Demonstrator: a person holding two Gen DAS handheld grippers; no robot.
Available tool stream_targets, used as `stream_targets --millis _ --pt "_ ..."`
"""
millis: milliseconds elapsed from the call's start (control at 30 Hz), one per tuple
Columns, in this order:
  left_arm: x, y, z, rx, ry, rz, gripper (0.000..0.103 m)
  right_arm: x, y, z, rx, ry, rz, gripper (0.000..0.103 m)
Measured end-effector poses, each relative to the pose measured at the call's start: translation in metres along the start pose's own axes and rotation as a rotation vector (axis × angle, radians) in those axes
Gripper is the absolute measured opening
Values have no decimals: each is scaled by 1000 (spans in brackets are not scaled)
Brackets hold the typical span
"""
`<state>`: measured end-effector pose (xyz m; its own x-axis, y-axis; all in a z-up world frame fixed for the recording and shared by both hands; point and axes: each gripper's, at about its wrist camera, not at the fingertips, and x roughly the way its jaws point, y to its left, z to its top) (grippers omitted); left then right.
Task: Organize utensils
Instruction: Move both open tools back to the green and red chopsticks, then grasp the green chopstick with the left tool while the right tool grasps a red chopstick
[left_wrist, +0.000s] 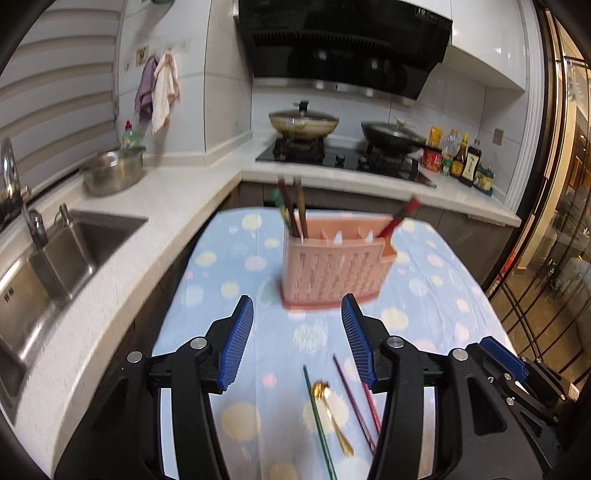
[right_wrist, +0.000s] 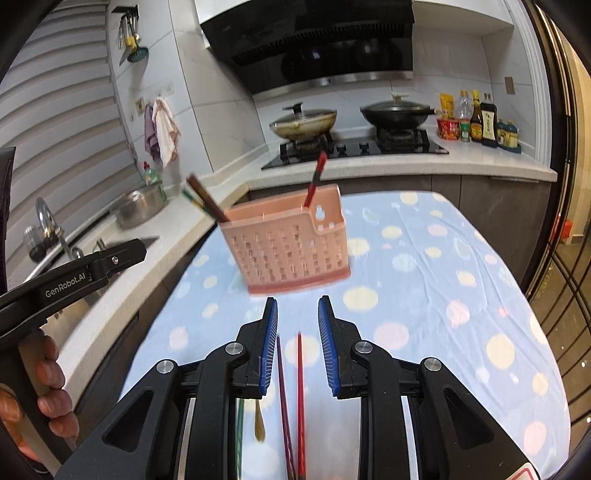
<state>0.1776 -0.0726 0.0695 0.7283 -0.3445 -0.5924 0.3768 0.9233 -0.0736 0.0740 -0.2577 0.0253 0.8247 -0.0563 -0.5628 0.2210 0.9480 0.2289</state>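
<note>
Hovering low over the blue polka-dot tablecloth (left_wrist: 229, 258), left gripper (left_wrist: 297, 334) levelled forward, ribbed blue pads (left_wrist: 236, 343) spread wide with nothing between them. Alongside, right gripper (right_wrist: 297, 332) in the same forward-pointing pose, its pads set apart too but narrower, clamped on nothing. Wrapped round the left tool's handle, a bare hand (right_wrist: 48, 387) at the left edge of the right wrist view.

Standing upright ahead of both tools, a pink plastic utensil holder (left_wrist: 328, 269): boxy, walls perforated in rows of small slots, divided into compartments, on a slightly wider base. Leaning out of its left end, a bundle of dark brown and green chopsticks (left_wrist: 291, 210), tips up and tilted; poking out of the right-hand compartment, a single red chopstick (left_wrist: 400, 218), slanted up and to the right.

Lying flat on the cloth near the grippers, all loose: a green chopstick (left_wrist: 317, 413), a shiny gold spoon (left_wrist: 330, 413) with bowl end toward the holder and handle toward the camera, and a maroon and red chopstick pair (left_wrist: 356, 398). Long axes running roughly near-to-far, fanned slightly, the spoon between the green stick and the pair. Seen from the right wrist, the pair (right_wrist: 295, 398) passing directly under the gap between that gripper's pads.

Soft, lightly wrinkled fabric underfoot; pale speckled countertop (left_wrist: 177, 199) wrapping round behind.
</note>
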Motion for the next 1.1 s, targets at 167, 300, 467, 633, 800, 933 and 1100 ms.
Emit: stream_targets --millis 167,300,467,633,800,933,1100 --pt "9 2 -57 9 98 21 50 0 0 -49 -8 94 -13 23" --pt "17 4 -99 -3 178 28 52 3 -2 -86 -4 172 -22 23" --pt "24 -4 -139 16 254 16 52 8 -10 -121 2 250 -39 23" --pt "27 -16 -170 32 311 -13 54 7 -16 -141 9 280 -52 23" --pt "31 -26 -186 56 346 -16 55 8 -18 -147 18 297 -53 23" --pt "34 -23 -191 49 358 -13 54 10 -15 -146 12 299 -45 23" --pt "33 -21 -192 58 354 -6 55 15 -7 -146 -5 302 -34 23"
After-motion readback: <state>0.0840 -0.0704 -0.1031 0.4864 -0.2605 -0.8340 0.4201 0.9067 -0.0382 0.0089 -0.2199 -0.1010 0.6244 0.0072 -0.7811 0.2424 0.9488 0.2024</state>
